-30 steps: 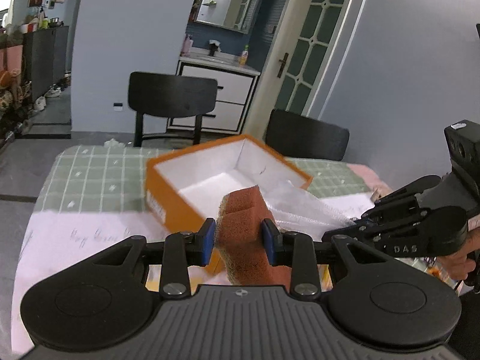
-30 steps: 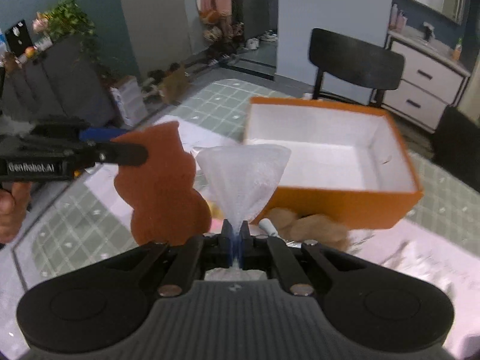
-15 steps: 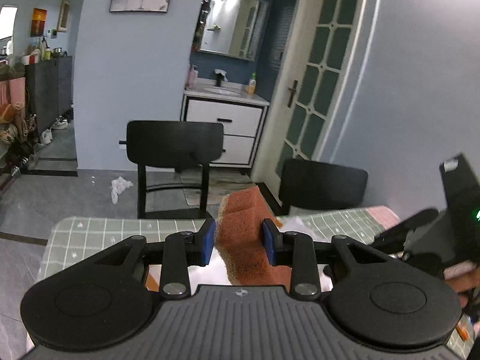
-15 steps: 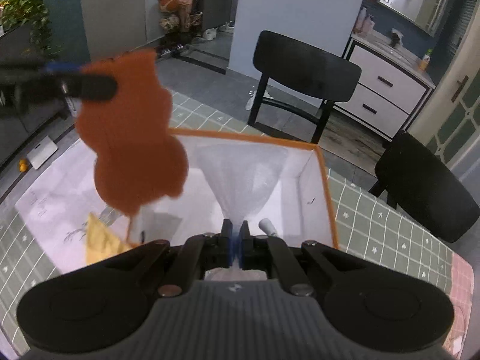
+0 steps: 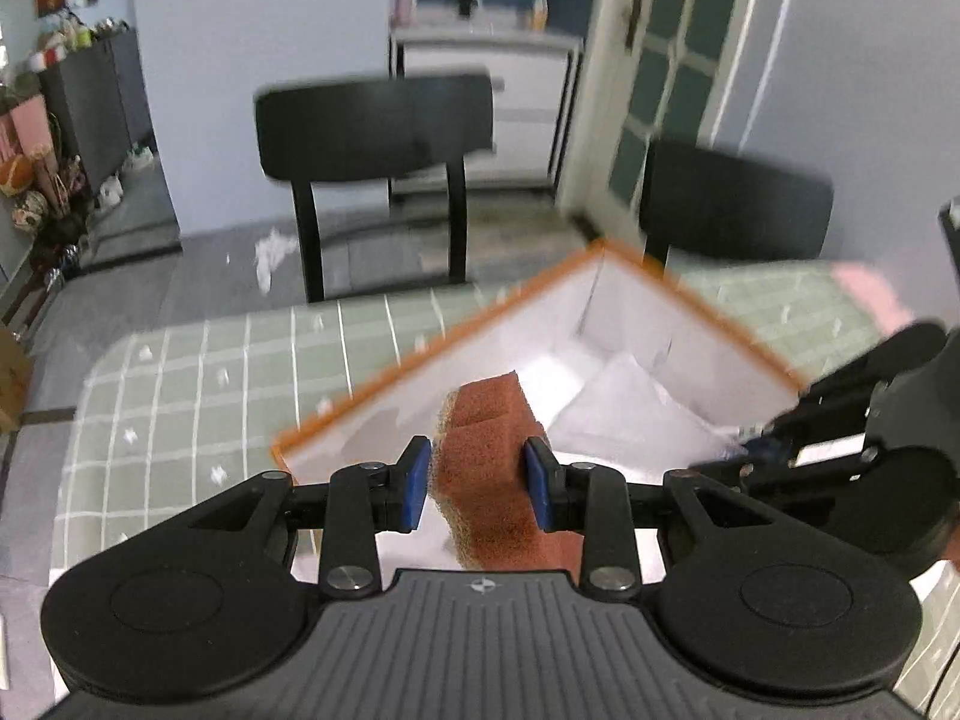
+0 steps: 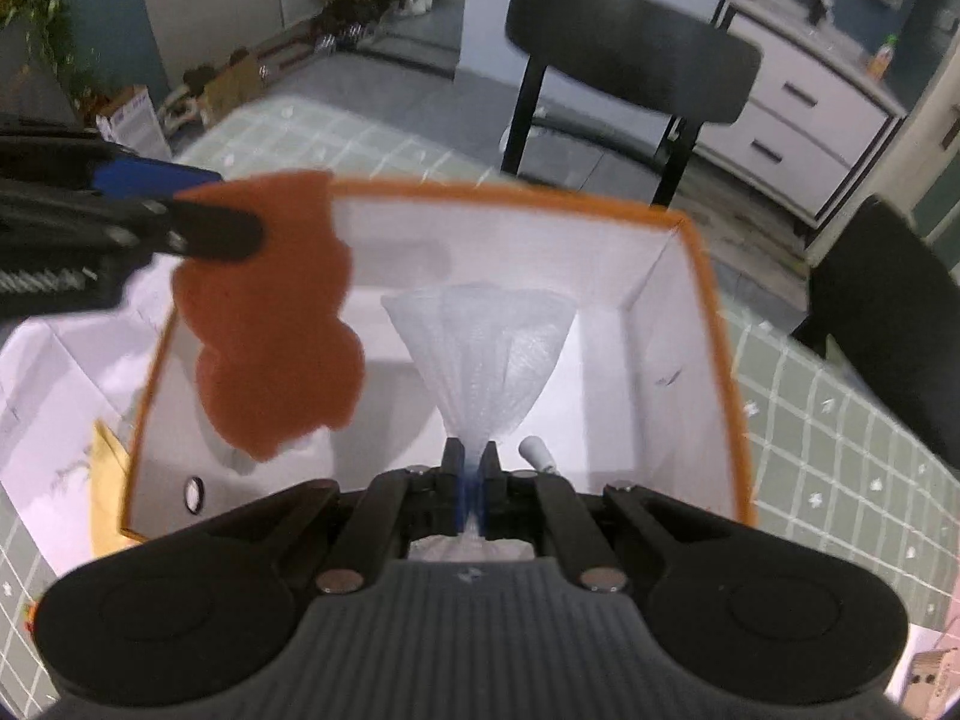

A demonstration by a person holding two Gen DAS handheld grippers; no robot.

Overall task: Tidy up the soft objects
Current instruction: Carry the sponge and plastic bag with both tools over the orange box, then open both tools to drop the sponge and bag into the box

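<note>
Both tongs now over box (image 6: 714, 324)

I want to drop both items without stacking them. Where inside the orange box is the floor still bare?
In the right wrist view, the white floor of the orange box is bare along the far wall and the right wall, beyond the white mesh cloth. The near left corner is crowded: the orange sponge hangs over it.

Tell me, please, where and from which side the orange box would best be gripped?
Grip the orange box by one thin upright wall, from above, one finger inside and one outside. The open top leaves the rim free. Its right wall looks clearest, since the sponge and white cloth hang over the left and middle.
</note>
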